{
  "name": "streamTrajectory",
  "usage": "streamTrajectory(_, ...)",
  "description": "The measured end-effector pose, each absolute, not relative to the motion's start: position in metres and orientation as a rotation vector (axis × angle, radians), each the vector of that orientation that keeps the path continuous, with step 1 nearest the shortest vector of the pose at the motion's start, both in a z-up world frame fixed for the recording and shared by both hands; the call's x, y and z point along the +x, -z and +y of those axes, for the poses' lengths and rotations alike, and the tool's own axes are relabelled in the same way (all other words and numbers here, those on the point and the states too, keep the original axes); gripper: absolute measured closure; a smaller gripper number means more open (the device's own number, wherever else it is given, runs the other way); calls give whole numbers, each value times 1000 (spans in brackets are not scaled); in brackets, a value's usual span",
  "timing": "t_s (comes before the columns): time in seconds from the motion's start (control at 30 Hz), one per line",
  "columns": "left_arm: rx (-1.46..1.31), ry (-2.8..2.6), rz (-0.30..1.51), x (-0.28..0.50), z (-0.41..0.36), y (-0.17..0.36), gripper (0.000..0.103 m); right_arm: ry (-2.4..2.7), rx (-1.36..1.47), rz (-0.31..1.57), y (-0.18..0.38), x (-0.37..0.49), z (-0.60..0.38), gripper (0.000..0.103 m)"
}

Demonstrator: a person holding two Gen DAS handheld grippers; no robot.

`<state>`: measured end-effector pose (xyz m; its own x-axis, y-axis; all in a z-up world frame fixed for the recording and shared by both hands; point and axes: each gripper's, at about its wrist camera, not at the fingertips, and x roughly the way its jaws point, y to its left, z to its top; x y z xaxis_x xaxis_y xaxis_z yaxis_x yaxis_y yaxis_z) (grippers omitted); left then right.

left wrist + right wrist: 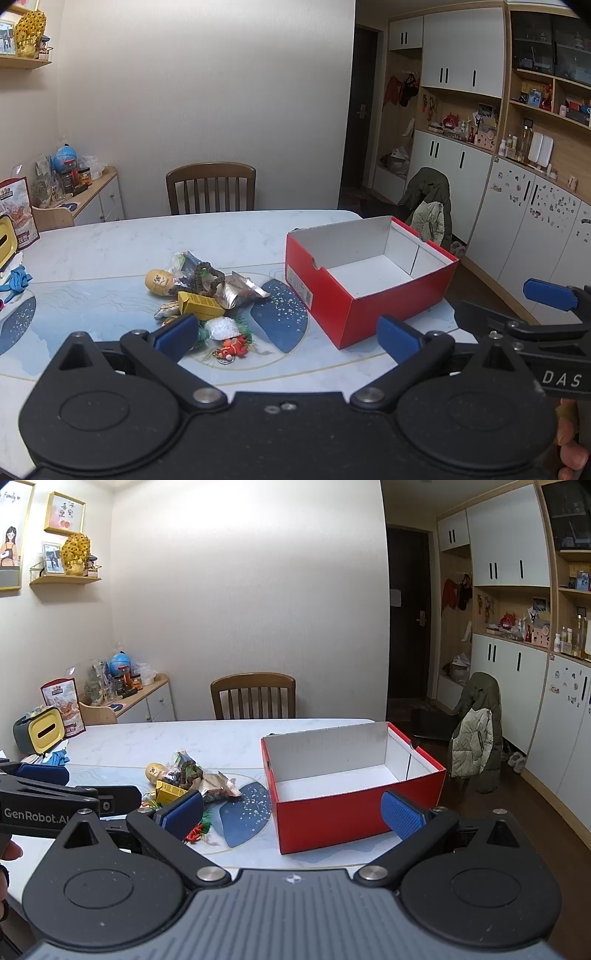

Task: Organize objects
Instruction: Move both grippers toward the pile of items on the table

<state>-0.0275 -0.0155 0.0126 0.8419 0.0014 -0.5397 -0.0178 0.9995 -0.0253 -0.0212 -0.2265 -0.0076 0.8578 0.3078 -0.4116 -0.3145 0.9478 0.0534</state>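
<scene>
On table (110,240): red box (369,306) beside small-item pile (203,295); left gripper (288,338), right gripper (291,810) fingers spread, empty.

Table layout: shoebox and a heap of small items

On the table (110,240), the open shoebox (369,314) is sitting at 3 o'clock of the heap of small items (203,295); a chair (210,192) is standing at 12 o'clock behind.
</scene>
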Motion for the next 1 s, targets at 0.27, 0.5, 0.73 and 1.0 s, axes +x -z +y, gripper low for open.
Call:
streamTrajectory(0.27,-40,-11,568,-24,-13,-12,1,-359,-13,418,6,-18,-220,0)
streamTrajectory(0.5,-37,-3,580,-8,1,-8,1,-374,-15,409,6,-5,-209,0)
streamTrajectory(0.73,-54,7,594,19,35,-2,0,-404,-47,451,13,22,-176,0)
streamTrajectory(1.0,-98,-25,693,64,88,26,0,-410,-78,536,37,66,-136,0)
